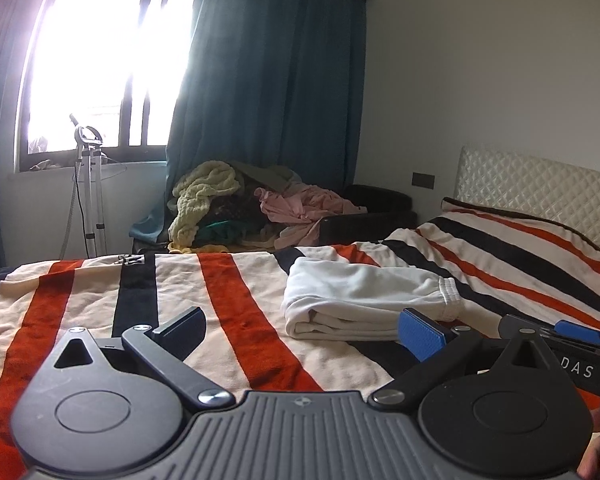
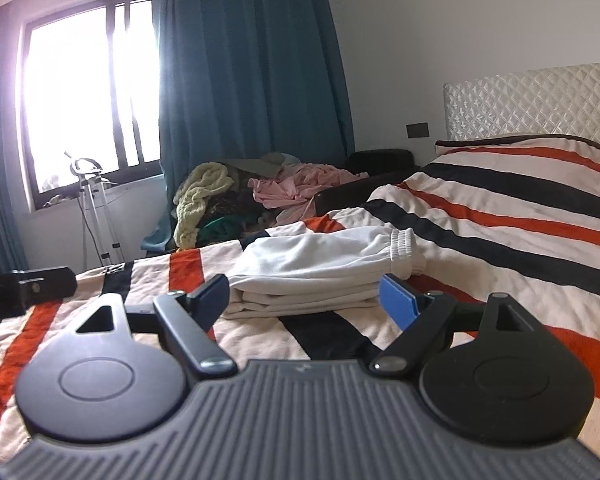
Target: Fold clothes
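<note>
A folded white garment [image 2: 320, 272] lies on the striped blanket [image 2: 500, 216] of the bed, elastic waistband toward the headboard [image 2: 540, 100]. The right claw [image 2: 306, 300] hovers just in front of it, jaws spread wide and empty. The left claw [image 1: 300, 330] sits near the garment's left side, also wide open, gripping nothing. A heap of clothes [image 1: 260, 208] lies beyond the bed, below the teal curtain [image 1: 268, 72].

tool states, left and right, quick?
Left tool: open, holding nothing, short of the folded white garment.
Right tool: open, holding nothing, just in front of the same garment.
</note>
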The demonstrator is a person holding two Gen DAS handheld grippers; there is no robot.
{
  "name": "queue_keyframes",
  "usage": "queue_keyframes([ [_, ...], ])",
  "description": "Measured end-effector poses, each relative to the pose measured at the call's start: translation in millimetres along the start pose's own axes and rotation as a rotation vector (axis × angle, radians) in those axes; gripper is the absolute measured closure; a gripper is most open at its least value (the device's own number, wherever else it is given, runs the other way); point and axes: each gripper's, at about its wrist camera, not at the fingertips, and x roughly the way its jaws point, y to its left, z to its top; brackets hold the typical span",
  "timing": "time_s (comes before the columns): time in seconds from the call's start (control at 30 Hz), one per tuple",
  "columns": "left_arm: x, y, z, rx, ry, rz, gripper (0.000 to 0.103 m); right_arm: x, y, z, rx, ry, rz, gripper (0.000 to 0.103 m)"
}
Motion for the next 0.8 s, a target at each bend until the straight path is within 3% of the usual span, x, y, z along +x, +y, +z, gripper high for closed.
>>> queue_keyframes([
  [0.8,-3.1,3.7,-3.2,-0.004,0.004,0.020,0.000,3.7,3.7,-0.3,-0.006,0.034,-0.012,0.020],
])
